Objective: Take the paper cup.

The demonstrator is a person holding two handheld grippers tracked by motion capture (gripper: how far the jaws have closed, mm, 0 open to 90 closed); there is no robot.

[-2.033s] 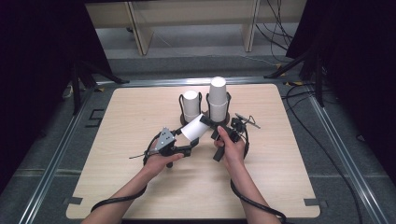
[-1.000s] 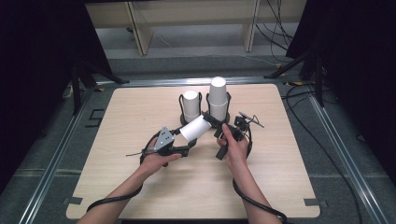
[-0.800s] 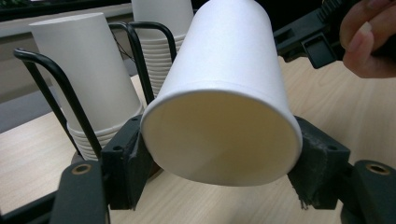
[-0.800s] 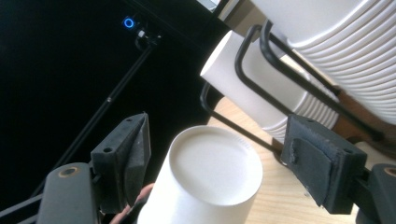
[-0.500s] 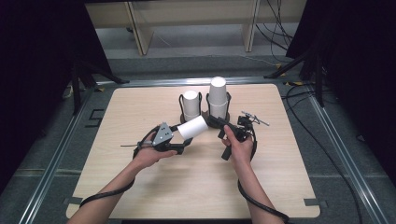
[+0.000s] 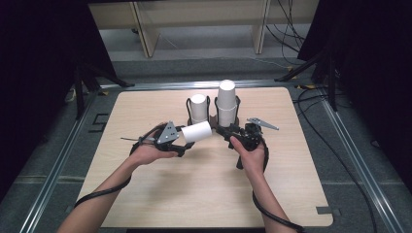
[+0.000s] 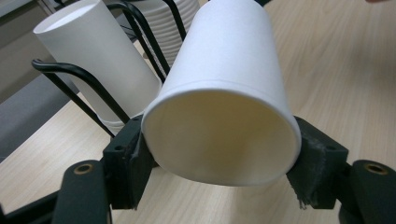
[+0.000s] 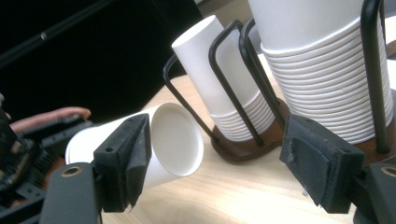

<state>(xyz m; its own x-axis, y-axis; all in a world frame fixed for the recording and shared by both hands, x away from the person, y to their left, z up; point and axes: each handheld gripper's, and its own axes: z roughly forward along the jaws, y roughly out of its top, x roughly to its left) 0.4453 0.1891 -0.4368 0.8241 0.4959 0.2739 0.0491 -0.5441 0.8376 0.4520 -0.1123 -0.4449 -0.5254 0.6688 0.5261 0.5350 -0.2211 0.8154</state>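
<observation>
Nearest the person, the left gripper (image 6: pixel 180 141) pinches a single white paper cup (image 6: pixel 197 131) near its rim, the cup lying sideways just in front of the black wire cup holder (image 6: pixel 212 116). Right of that cup, the right gripper (image 6: pixel 228 133) has its jaws spread, empty. Beyond, two stacks of white cups (image 6: pixel 226 102) stand in the holder on the wooden desk (image 6: pixel 291 174). Too hard a squeeze could likely crush the thin cup; a swing could knock the holder.

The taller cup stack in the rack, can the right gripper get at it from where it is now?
Probably yes: the right gripper is open, sits just before the taller cup stack, with nothing between; the rack's wire may hinder its fingers.
</observation>
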